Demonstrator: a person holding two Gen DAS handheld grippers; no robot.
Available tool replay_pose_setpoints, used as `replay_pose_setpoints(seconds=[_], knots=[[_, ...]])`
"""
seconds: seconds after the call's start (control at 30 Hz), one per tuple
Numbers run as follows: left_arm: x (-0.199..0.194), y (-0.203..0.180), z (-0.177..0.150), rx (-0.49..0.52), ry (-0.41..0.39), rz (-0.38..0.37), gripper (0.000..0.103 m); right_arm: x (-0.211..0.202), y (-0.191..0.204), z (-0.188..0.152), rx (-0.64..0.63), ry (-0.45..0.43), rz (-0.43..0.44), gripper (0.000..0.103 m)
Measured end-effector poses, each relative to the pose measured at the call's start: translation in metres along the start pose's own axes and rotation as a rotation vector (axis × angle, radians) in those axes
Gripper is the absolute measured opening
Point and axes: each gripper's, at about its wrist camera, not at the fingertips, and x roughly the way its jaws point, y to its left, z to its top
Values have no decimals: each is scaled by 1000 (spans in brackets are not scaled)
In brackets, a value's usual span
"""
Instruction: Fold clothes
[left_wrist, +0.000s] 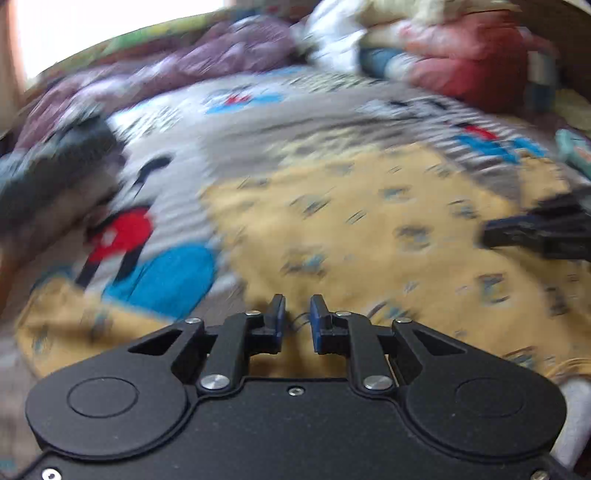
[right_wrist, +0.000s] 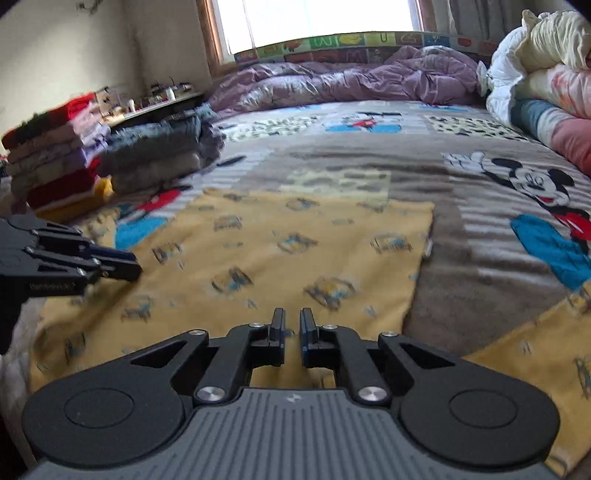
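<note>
- Yellow cloth (right_wrist: 280, 258) with small blue prints lies spread flat on the bed, straight ahead of both your hand-held grippers and running under their fingertips.
- Your left hand-held gripper (left_wrist: 297, 314) has its jaws drawn close with a narrow gap between them; the near edge of the yellow cloth (left_wrist: 369, 229) sits right at the tips, but you cannot tell whether any of it is pinched.
- Your right hand-held gripper (right_wrist: 291, 325) looks the same: jaws nearly together, a thin slit left, yellow fabric just beyond and beneath the tips, grip on it unclear.
- Each hand-held gripper shows at the edge of the other's view, low over the yellow cloth: the right one (left_wrist: 535, 232) off to the right, the left one (right_wrist: 85, 258) off to the left.
- Under the cloth is a grey cartoon-mouse blanket (right_wrist: 498, 206) covering the bed.
- Far left of your right hand-held gripper stands a stack of folded clothes (right_wrist: 74, 155), well apart from the yellow cloth.
- Beyond it all, a rumpled purple quilt (right_wrist: 351, 77) lies along the far side of the bed, and rolled bedding (right_wrist: 546, 85) is piled at the far right.
- The left wrist view is heavily blurred.
</note>
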Motion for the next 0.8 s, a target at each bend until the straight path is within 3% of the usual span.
replay_pose_setpoints(seconds=[0.07,0.13,0.23,0.27,0.37,0.47,0.53,0.63,0.8], knots=[[-7,8,-4,-58,-5,8,14,-15,-3,-7,19,-38,-29,7],[-20,4,-5,-56,-47,38,14,-29,-5,-14,34,-75,-56,11],[-32,-5,-12,-84,-86,-2,14,-35,-9,-22,36,-47,-97,7],[-27,-8,-16,-86,-56,-1,14,-36,-10,-25,47,-46,-103,7],[-22,-13,-26,-105,-31,53,14,-44,-7,-27,37,-60,-136,7],[-41,-18,-29,-125,-88,71,14,-51,-8,-35,33,-62,-162,8],[-43,-17,-38,-150,-57,82,14,-57,-9,-40,33,-80,-193,8],[-58,-10,-47,-190,-95,117,14,-66,-11,-47,38,-106,-232,13],[-84,42,-60,-440,-178,173,14,-83,1,-57,24,-143,-219,13]])
